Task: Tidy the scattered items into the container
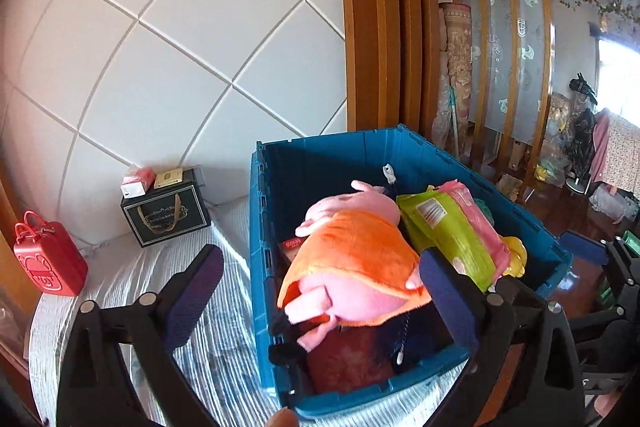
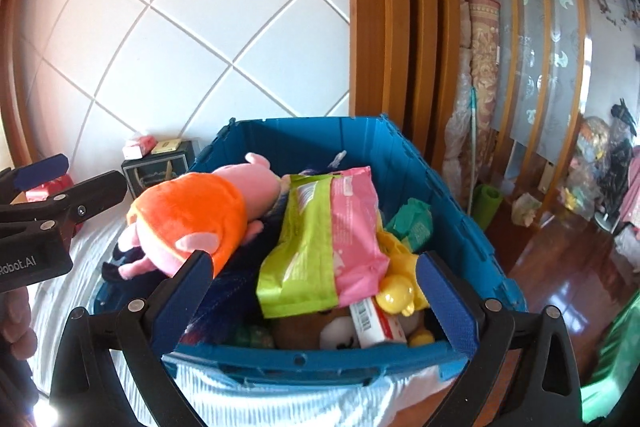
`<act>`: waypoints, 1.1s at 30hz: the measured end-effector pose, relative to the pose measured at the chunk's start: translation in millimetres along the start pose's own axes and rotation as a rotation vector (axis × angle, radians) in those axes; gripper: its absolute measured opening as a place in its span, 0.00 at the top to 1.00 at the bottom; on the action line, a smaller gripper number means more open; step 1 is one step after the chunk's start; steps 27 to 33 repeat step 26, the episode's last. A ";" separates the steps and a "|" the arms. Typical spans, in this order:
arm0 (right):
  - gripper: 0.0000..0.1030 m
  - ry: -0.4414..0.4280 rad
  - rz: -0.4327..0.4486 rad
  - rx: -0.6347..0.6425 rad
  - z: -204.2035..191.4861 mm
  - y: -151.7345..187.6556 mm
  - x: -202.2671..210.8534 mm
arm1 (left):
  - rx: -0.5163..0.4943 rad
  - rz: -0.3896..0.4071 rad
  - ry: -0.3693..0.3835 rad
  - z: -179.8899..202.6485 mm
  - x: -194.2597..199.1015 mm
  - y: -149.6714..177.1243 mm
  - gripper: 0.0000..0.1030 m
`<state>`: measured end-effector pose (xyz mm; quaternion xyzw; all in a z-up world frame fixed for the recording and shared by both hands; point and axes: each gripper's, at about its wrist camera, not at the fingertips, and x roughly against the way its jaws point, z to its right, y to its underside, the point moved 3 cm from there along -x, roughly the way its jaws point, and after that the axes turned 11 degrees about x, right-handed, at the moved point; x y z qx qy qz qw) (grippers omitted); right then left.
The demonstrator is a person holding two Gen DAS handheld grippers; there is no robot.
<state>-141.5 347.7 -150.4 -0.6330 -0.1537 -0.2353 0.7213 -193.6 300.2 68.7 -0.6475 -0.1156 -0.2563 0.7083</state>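
A blue plastic crate [image 1: 260,227] [image 2: 452,187] stands on a white striped cloth and is full of items. A pink plush pig in an orange dress [image 1: 352,259] [image 2: 192,219] lies on top at the crate's left side. A green and pink packet [image 1: 452,231] [image 2: 320,239] lies beside it, with yellow toys [image 2: 396,293] and a red and white box [image 2: 372,323] below. My left gripper [image 1: 320,291] is open and empty, its jaws astride the crate's left wall. My right gripper [image 2: 312,299] is open and empty over the crate's near edge.
A dark gift box [image 1: 166,215] with small boxes on top and a red case [image 1: 50,259] stand against the white tiled wall. Wooden posts [image 1: 384,27] and a cluttered room with a shiny wood floor [image 2: 560,279] lie to the right.
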 end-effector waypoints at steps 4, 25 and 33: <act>0.00 0.027 -0.010 0.001 -12.3 8.8 21.2 | 0.005 -0.038 0.035 -8.9 18.1 19.8 0.03; 0.00 0.047 0.013 -0.015 -59.4 45.3 97.7 | 0.055 -0.010 0.078 -40.2 96.2 69.3 0.03; 0.00 0.047 0.014 -0.018 -59.9 45.7 98.9 | 0.052 -0.009 0.080 -39.7 97.7 69.9 0.03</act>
